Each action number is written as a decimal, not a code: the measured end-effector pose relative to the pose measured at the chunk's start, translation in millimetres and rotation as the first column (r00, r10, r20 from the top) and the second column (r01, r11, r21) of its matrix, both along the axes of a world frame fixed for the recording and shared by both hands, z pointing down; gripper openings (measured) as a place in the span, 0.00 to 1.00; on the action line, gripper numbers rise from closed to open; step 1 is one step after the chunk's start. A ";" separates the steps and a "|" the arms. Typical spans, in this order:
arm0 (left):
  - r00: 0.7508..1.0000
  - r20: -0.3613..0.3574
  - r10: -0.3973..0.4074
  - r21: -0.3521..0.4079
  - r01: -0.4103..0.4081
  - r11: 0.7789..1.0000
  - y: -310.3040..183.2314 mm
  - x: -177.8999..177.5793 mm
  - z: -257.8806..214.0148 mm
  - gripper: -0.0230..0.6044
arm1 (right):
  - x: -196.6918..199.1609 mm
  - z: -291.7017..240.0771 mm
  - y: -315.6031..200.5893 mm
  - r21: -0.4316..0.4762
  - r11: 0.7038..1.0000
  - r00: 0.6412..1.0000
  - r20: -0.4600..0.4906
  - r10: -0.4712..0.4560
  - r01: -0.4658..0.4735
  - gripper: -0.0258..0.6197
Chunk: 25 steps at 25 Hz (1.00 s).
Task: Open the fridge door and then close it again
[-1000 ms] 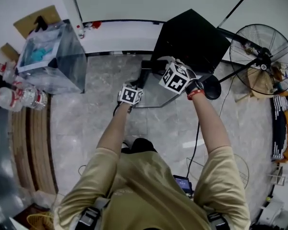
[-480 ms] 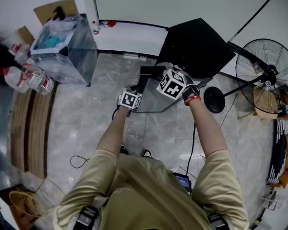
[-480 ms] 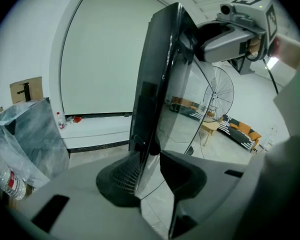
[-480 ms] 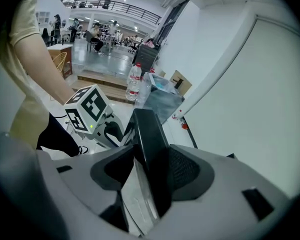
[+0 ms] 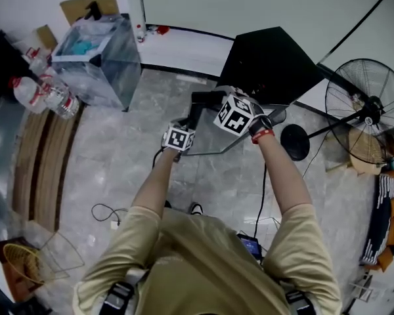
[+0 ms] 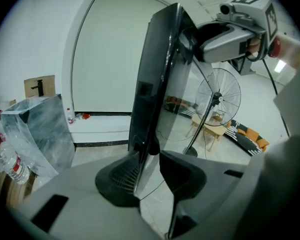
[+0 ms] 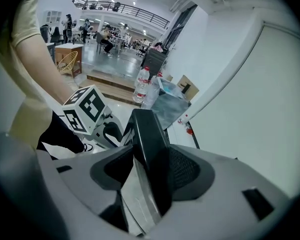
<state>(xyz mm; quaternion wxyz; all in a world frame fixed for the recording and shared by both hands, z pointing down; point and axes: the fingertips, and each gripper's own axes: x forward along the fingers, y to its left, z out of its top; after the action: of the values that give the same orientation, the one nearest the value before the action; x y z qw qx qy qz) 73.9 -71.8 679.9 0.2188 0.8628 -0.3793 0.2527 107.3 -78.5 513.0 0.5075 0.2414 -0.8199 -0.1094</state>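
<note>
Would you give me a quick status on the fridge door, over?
Left gripper and right gripper clamped on door edge, left just tightened. Door open, swung off fridge. Fan beside fridge, clear of door.

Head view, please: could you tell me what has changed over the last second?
The camera swung: the clear bin slid right, the fan slid down, and more of the wicker basket shows. The left gripper and right gripper stayed clamped on the open fridge door.
</note>
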 end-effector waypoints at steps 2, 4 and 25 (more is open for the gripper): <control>1.000 -0.016 -0.022 0.005 0.022 1.000 6.5 -0.4 -0.4 0.24 | -0.5 0.2 6.5 0.003 1.000 1.000 0.000 -0.012 0.012 0.41; 0.999 -0.027 -0.047 0.007 0.047 0.999 14.8 -0.6 0.6 0.24 | -0.3 0.4 14.4 0.007 1.000 1.000 0.009 -0.020 0.020 0.41; 0.989 -0.049 -0.143 0.024 0.144 0.989 110.9 12.9 6.5 0.23 | 7.6 4.8 101.1 0.044 0.992 0.993 -0.013 -0.119 0.120 0.45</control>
<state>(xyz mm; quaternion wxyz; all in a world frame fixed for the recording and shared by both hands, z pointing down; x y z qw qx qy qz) 86.8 39.1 686.4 0.2334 0.8419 -0.4385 0.2109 114.9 22.5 517.8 0.4989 0.2025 -0.8275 -0.1593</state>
